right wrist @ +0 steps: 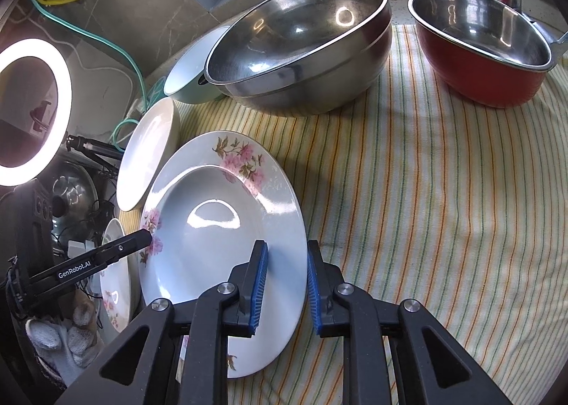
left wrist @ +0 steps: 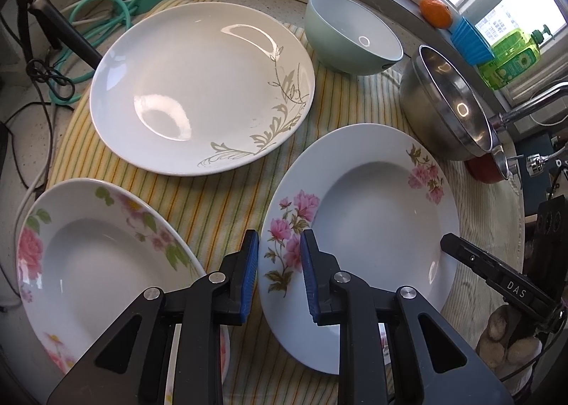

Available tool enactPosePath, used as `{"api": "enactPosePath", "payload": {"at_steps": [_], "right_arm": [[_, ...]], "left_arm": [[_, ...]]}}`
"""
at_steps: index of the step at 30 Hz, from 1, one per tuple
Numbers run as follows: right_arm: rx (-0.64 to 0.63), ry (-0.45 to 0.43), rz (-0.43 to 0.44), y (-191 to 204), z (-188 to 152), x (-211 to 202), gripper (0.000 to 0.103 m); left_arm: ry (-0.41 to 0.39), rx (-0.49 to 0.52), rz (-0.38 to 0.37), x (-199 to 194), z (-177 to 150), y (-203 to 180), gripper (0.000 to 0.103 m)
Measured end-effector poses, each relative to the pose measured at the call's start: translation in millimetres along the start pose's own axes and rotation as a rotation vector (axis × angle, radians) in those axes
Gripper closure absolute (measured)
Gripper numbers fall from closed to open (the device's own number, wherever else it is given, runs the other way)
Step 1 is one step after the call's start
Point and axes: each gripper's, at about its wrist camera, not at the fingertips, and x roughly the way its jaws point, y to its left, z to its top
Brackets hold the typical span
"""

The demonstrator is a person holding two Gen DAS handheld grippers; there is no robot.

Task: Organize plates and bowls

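Observation:
A pink-flowered plate (left wrist: 372, 213) lies on the striped cloth (left wrist: 227, 192). My left gripper (left wrist: 278, 270) is open, its fingers astride the plate's left rim. My right gripper (right wrist: 285, 284) is open, its fingers astride the same plate's (right wrist: 213, 227) right rim; I cannot tell if the pads touch it. A second flowered plate (left wrist: 92, 255) lies at the left. A large white plate with grey leaves (left wrist: 198, 85) lies behind. A pale green bowl (left wrist: 351, 35), a steel bowl (right wrist: 301, 42) and a red bowl (right wrist: 486, 57) stand at the back.
Green hose and cables (left wrist: 106, 17) lie at the back left. An orange (left wrist: 436, 11), a blue cup (left wrist: 470, 41) and a green soap bottle (left wrist: 514, 57) stand on the window sill. A tap (left wrist: 529, 106) is at the right. A ring light (right wrist: 32, 110) glows at the left.

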Motion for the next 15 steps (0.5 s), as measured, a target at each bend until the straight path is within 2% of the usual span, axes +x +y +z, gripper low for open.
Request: {"api": "enactPosePath", "payload": {"at_steps": [15], "right_arm": [[0.011, -0.014, -0.015, -12.8, -17.7, -21.5, 0.083]], "left_arm": [[0.001, 0.016, -0.014, -7.9, -18.5, -12.2, 0.081]]}}
